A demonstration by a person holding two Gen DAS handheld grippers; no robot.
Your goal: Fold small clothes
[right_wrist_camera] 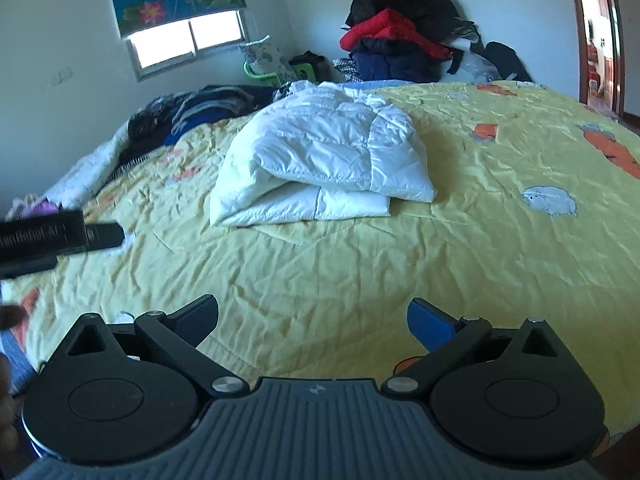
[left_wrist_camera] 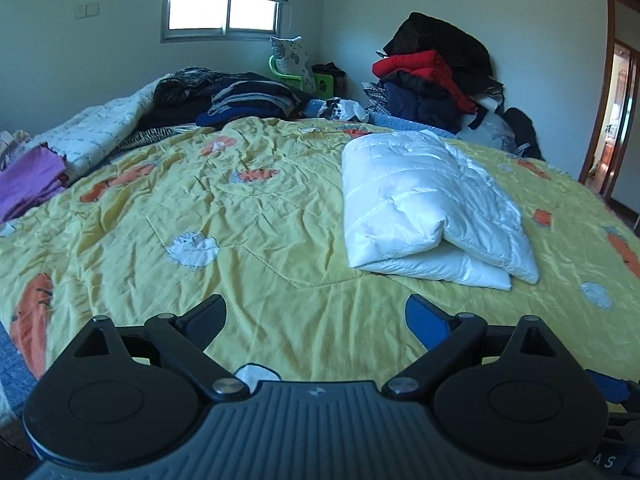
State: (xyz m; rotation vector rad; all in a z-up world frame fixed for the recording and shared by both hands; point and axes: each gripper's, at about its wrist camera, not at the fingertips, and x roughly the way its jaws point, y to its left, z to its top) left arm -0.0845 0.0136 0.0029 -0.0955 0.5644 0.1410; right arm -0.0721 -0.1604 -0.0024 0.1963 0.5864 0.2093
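A white quilted puffer jacket [left_wrist_camera: 424, 208] lies folded into a thick bundle on the yellow patterned bedspread [left_wrist_camera: 248, 216]. In the right wrist view the same jacket [right_wrist_camera: 320, 160] sits ahead and slightly left. My left gripper [left_wrist_camera: 316, 320] hovers open over the bedspread, short of the jacket's near left corner, with nothing between its fingers. My right gripper [right_wrist_camera: 312, 320] is also open and empty, well back from the jacket's near edge. The left gripper's body [right_wrist_camera: 52, 240] shows at the left edge of the right wrist view.
Dark folded clothes [left_wrist_camera: 244, 100] and a pale quilt [left_wrist_camera: 100, 128] lie at the bed's far left. A purple garment [left_wrist_camera: 28, 184] sits at the left edge. A heap of red, navy and black coats [left_wrist_camera: 436, 76] stands against the far wall. A doorway [left_wrist_camera: 616, 120] opens at the right.
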